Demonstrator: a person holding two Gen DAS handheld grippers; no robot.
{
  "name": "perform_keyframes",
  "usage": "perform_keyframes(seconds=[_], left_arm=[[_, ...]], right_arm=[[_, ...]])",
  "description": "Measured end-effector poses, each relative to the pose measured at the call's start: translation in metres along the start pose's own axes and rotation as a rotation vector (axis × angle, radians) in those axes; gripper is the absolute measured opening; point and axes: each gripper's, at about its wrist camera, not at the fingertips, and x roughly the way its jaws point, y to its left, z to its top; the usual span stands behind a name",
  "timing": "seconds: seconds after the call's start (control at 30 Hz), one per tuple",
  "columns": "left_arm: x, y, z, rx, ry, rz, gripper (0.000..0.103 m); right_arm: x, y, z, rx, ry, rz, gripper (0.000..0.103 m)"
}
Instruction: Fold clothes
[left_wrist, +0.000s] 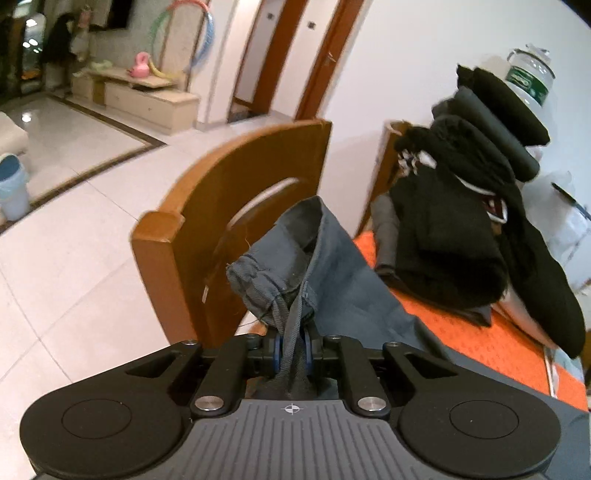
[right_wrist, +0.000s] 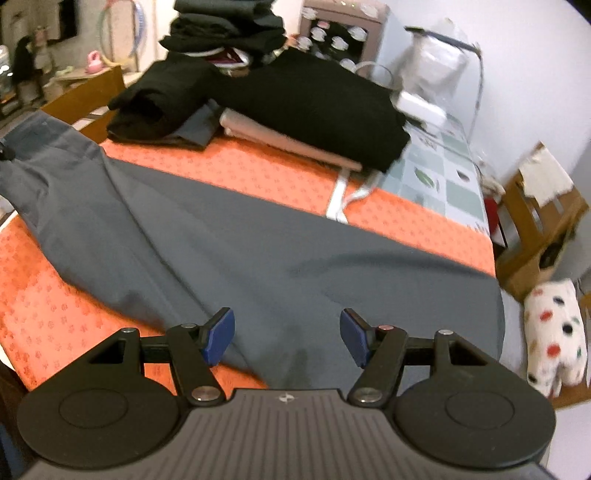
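A pair of grey trousers (right_wrist: 236, 236) lies stretched across the orange tablecloth (right_wrist: 258, 166). In the left wrist view my left gripper (left_wrist: 293, 349) is shut on one end of the grey trousers (left_wrist: 332, 273), and the bunched hem stands lifted above the table edge. My right gripper (right_wrist: 287, 338) hovers open just over the near part of the trousers, its blue pads (right_wrist: 219, 336) wide apart and empty. A stack of dark folded clothes (right_wrist: 295, 88) sits at the far side of the table.
A wooden chair back (left_wrist: 229, 206) stands just beyond the lifted trouser end. The dark clothes pile (left_wrist: 461, 221) and a water bottle (left_wrist: 528, 77) crowd the table's far side. White bags (right_wrist: 436, 70) and a wooden chair (right_wrist: 535, 229) stand at right, a spotted plush toy (right_wrist: 554, 332) below.
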Motion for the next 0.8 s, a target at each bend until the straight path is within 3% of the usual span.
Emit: perform_keyframes(seconds=[0.07,0.1,0.13,0.23,0.37,0.57,0.67,0.73,0.8], left_arm=[[-0.003,0.0,-0.003,0.027,0.003,-0.01,0.021],[-0.005,-0.002,-0.005,0.038,-0.001,-0.012,0.027],[-0.01,-0.003,-0.008,0.044,-0.011,-0.016,0.041],[-0.025,-0.012,-0.01,0.064,-0.093,-0.023,0.066],[-0.033,-0.029,-0.007,0.129,-0.131,-0.065,0.071],[-0.018,-0.063,-0.019,0.229,-0.045,-0.151,0.071],[-0.013,-0.079,-0.034,0.263,-0.008,-0.185,0.071],[-0.01,-0.087,-0.042,0.281,0.008,-0.202,0.071],[-0.007,-0.096,-0.049,0.297,0.016,-0.223,0.071]], right_arm=[[-0.001,0.002,-0.012,0.01,0.016,-0.025,0.069],[0.0,0.002,-0.019,0.016,0.027,-0.04,0.069],[0.0,0.002,-0.026,0.023,0.037,-0.055,0.069],[0.003,0.003,-0.046,0.038,0.067,-0.1,0.069],[0.014,0.003,-0.07,0.03,0.099,-0.18,0.069],[0.043,0.004,-0.089,-0.041,0.121,-0.303,0.066],[0.055,0.001,-0.095,-0.075,0.117,-0.385,0.041],[0.055,-0.003,-0.094,-0.086,0.103,-0.434,0.007],[0.047,-0.006,-0.086,-0.12,0.061,-0.486,0.004]])
